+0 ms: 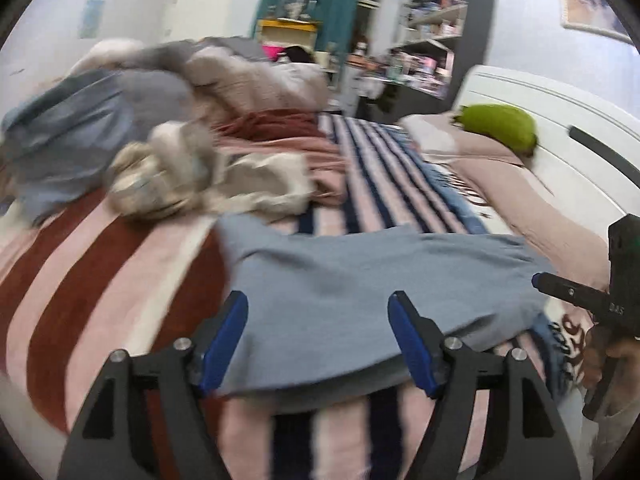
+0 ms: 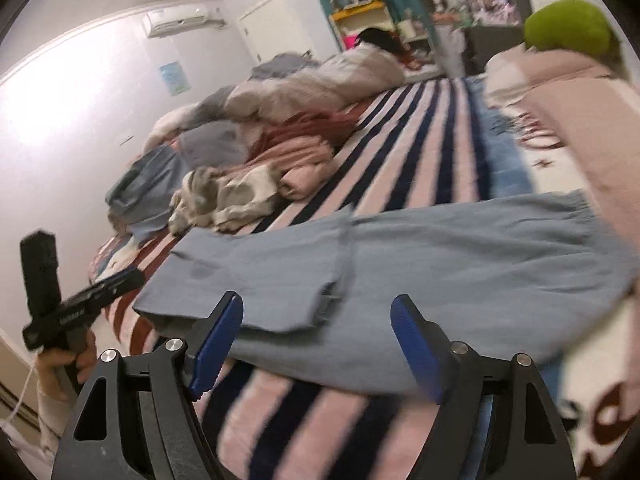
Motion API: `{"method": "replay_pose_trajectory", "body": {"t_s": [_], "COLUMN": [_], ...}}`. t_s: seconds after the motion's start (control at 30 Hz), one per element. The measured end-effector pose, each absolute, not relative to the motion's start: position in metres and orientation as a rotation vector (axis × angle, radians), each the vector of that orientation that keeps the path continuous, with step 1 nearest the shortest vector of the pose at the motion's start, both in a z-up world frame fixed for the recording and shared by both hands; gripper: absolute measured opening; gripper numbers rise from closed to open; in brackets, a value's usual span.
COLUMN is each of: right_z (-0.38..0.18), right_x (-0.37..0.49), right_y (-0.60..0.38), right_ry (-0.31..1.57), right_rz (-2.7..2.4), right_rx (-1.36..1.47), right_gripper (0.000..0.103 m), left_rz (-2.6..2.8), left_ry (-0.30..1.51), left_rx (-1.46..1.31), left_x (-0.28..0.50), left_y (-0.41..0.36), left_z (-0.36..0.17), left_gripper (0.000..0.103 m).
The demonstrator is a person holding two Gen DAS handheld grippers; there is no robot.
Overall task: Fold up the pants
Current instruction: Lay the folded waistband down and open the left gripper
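Observation:
Light blue pants (image 1: 360, 280) lie partly folded on the striped bed cover (image 1: 100, 280), stretching left to right. In the right wrist view the pants (image 2: 440, 256) show a folded leg end at the left. My left gripper (image 1: 318, 316) is open, its blue pads hovering over the near edge of the pants, holding nothing. My right gripper (image 2: 318, 320) is open over the near edge of the pants, empty. The right gripper also shows at the right edge of the left wrist view (image 1: 576, 292); the left gripper shows at the left of the right wrist view (image 2: 92, 296).
A heap of clothes and bedding (image 1: 160, 152) lies at the far left of the bed. A green pillow (image 1: 500, 124) rests on a pink pillow by the white headboard (image 1: 560, 120). Shelves (image 1: 432, 32) stand beyond the bed.

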State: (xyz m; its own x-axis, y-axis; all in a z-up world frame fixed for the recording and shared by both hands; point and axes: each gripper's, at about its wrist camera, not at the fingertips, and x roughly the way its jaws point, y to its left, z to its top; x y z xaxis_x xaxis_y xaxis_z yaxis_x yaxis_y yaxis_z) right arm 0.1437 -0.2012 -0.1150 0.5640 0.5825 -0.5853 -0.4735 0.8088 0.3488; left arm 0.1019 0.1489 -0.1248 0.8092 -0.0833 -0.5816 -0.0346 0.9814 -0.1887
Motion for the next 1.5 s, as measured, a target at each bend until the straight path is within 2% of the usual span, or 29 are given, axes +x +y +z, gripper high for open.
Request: {"method": "replay_pose_trajectory", "body": {"t_s": [0.2, 0.3, 0.33, 0.37, 0.4, 0.43, 0.47, 0.5, 0.63, 0.77, 0.87, 0.97, 1.0, 1.07, 1.13, 1.37, 1.5], "right_z": [-0.147, -0.160, -0.163, -0.165, -0.166, -0.167, -0.168, -0.168, -0.167, -0.167, -0.169, -0.168, -0.167, -0.166, -0.166, -0.158, -0.153], "right_x": [0.162, 0.163, 0.163, 0.162, 0.161, 0.161, 0.160, 0.158, 0.147, 0.134, 0.136, 0.140, 0.140, 0.141, 0.143, 0.142, 0.144], "right_y": [-0.151, -0.142, -0.141, -0.140, -0.138, -0.137, -0.137, -0.138, -0.132, -0.126, -0.123, -0.127, -0.129, -0.135, -0.140, -0.172, -0.202], "right_ry": [0.820, 0.843, 0.847, 0.846, 0.844, 0.841, 0.841, 0.842, 0.838, 0.832, 0.841, 0.854, 0.847, 0.843, 0.849, 0.828, 0.815], "right_rz": [0.610, 0.581, 0.576, 0.566, 0.555, 0.543, 0.545, 0.556, 0.594, 0.609, 0.594, 0.579, 0.572, 0.568, 0.596, 0.555, 0.478], "right_rx": [0.128, 0.116, 0.116, 0.111, 0.100, 0.085, 0.083, 0.090, 0.092, 0.085, 0.065, 0.071, 0.074, 0.085, 0.111, 0.183, 0.180], "right_gripper": [0.073, 0.072, 0.070, 0.058, 0.042, 0.033, 0.019, 0.014, 0.011, 0.011, 0.015, 0.025, 0.026, 0.026, 0.015, 0.014, 0.014], "left_rz": [-0.017, -0.038, -0.044, -0.046, -0.044, -0.031, -0.030, -0.029, 0.019, 0.049, 0.049, 0.022, 0.009, -0.009, -0.019, -0.070, -0.093], "left_ry": [0.649, 0.676, 0.683, 0.694, 0.709, 0.723, 0.729, 0.731, 0.747, 0.767, 0.775, 0.719, 0.694, 0.660, 0.647, 0.633, 0.617], "left_rx": [-0.366, -0.432, -0.449, -0.454, -0.453, -0.442, -0.432, -0.428, -0.467, -0.460, -0.454, -0.454, -0.457, -0.431, -0.382, -0.357, -0.357], "left_x": [0.094, 0.103, 0.107, 0.111, 0.115, 0.118, 0.117, 0.116, 0.107, 0.099, 0.096, 0.090, 0.089, 0.091, 0.099, 0.127, 0.132], "left_y": [0.187, 0.194, 0.194, 0.194, 0.194, 0.192, 0.191, 0.192, 0.203, 0.212, 0.214, 0.220, 0.222, 0.221, 0.215, 0.196, 0.185], "left_z": [-0.155, -0.162, -0.166, -0.168, -0.171, -0.175, -0.177, -0.178, -0.187, -0.194, -0.191, -0.172, -0.165, -0.150, -0.141, -0.130, -0.127], "left_gripper": [0.066, 0.055, 0.044, 0.035, 0.020, 0.016, 0.015, 0.014, 0.013, 0.013, 0.020, 0.036, 0.045, 0.053, 0.055, 0.057, 0.063]}}
